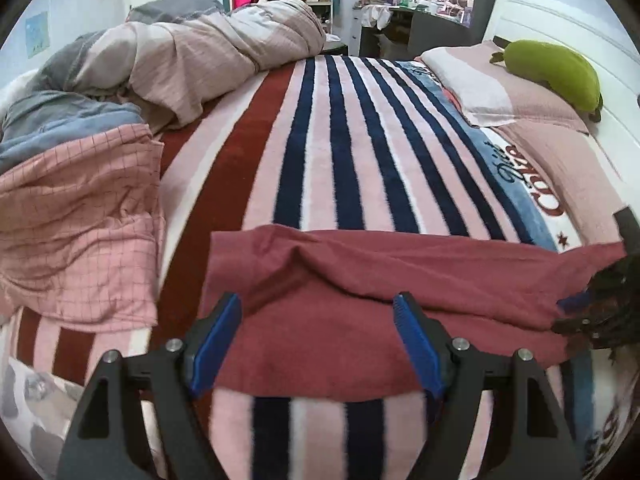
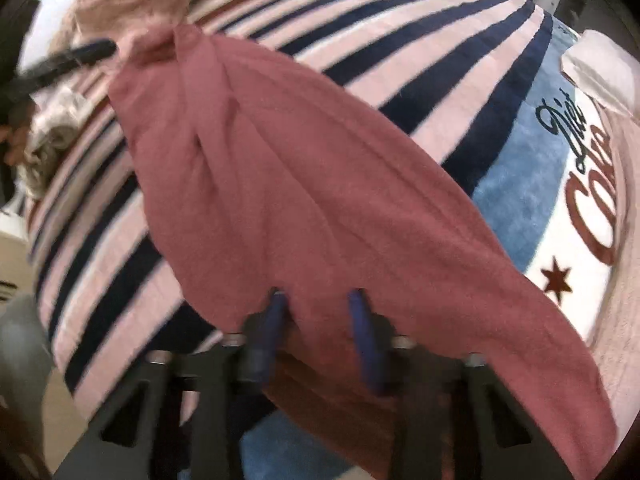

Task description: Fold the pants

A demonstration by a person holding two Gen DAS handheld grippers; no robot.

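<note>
We see a bed (image 1: pixel 340 140) under a striped blanket (image 1: pixel 360 120), dark red pants (image 1: pixel 360 280) spread near its front edge. A rumpled duvet (image 1: pixel 200 52) lies along its left edge, a pillow (image 1: pixel 500 92) at the headboard corner.

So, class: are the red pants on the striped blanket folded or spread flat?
Partly folded. In the left wrist view the red pants show one layer lapped over another, with a rumpled fold edge across the striped blanket.

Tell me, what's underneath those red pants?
The red pants lie on a striped blanket covering the bed; its stripes show all around. What's directly beneath the cloth is hidden.
</note>
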